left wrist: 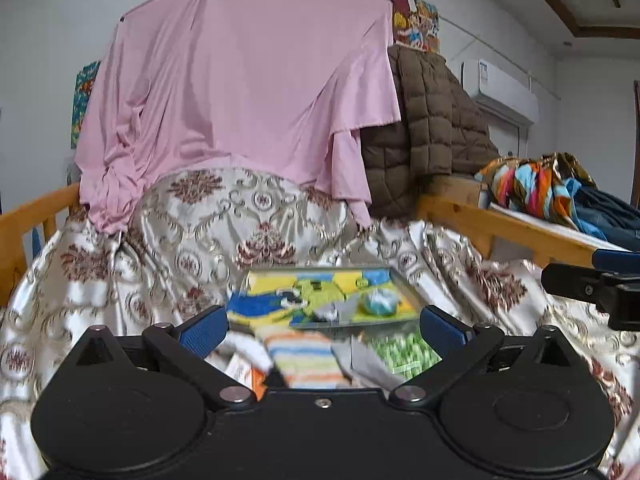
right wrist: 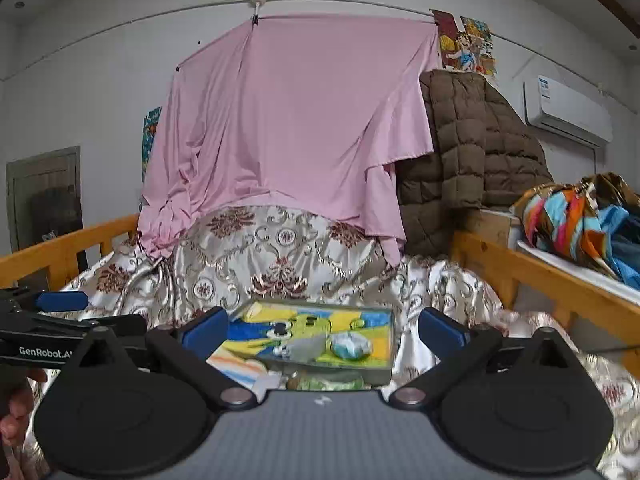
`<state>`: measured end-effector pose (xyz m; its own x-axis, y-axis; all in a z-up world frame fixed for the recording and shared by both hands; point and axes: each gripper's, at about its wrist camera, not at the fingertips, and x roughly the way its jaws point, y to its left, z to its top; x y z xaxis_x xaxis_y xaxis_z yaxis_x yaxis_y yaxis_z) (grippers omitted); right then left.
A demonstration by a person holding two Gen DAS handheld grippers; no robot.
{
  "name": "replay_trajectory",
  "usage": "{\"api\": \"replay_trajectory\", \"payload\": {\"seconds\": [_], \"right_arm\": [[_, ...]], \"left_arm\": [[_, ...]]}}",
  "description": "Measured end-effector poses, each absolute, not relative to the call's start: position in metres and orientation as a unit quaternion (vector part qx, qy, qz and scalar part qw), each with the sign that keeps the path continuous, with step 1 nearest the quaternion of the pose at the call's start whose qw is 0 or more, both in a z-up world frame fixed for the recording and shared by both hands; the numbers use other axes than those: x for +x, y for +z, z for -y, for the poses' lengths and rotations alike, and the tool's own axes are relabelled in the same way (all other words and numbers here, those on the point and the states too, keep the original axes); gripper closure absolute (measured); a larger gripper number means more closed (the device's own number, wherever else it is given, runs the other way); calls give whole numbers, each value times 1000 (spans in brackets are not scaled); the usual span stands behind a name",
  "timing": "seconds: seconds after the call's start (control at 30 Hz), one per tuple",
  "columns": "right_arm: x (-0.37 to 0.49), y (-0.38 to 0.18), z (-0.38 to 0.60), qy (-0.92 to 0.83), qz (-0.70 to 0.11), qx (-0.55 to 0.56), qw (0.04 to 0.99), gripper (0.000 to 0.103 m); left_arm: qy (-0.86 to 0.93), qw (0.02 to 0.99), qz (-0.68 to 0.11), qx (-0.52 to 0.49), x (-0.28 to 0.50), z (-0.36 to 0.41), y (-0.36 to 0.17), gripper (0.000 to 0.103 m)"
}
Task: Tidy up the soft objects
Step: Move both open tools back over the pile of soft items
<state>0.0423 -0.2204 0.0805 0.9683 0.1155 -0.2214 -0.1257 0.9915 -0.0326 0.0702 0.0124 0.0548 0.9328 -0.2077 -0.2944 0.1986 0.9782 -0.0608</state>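
Note:
A clear plastic box [left wrist: 396, 280] [right wrist: 390, 344] lies on the patterned bedspread [left wrist: 224, 216] [right wrist: 256, 252]. It holds a yellow, blue and green cloth [left wrist: 276, 304] [right wrist: 256, 340], a grey sock [left wrist: 334, 310] [right wrist: 306, 346] and a rolled blue-white sock [left wrist: 380, 303] [right wrist: 351, 346]. In front of the box lie a striped sock [left wrist: 308, 360] [right wrist: 236, 368], a grey piece [left wrist: 360, 360] and a green patterned piece [left wrist: 404, 352]. My left gripper [left wrist: 324, 330] is open and empty above these loose pieces. My right gripper [right wrist: 324, 330] is open and empty, just short of the box.
A pink sheet [left wrist: 240, 88] [right wrist: 288, 120] hangs at the bed's head. A brown quilted jacket [left wrist: 432, 128] [right wrist: 472, 152] and colourful clothes [left wrist: 536, 184] [right wrist: 568, 220] lie at the right. Wooden rails [left wrist: 500, 224] [right wrist: 560, 284] run along both sides.

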Motion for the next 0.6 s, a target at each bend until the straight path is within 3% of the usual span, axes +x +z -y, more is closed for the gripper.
{"api": "replay_trajectory", "payload": {"seconds": [0.6], "right_arm": [[19, 0, 221, 42, -238, 2, 970, 0]], "left_arm": [[-119, 941, -316, 34, 67, -7, -13, 1]]}}
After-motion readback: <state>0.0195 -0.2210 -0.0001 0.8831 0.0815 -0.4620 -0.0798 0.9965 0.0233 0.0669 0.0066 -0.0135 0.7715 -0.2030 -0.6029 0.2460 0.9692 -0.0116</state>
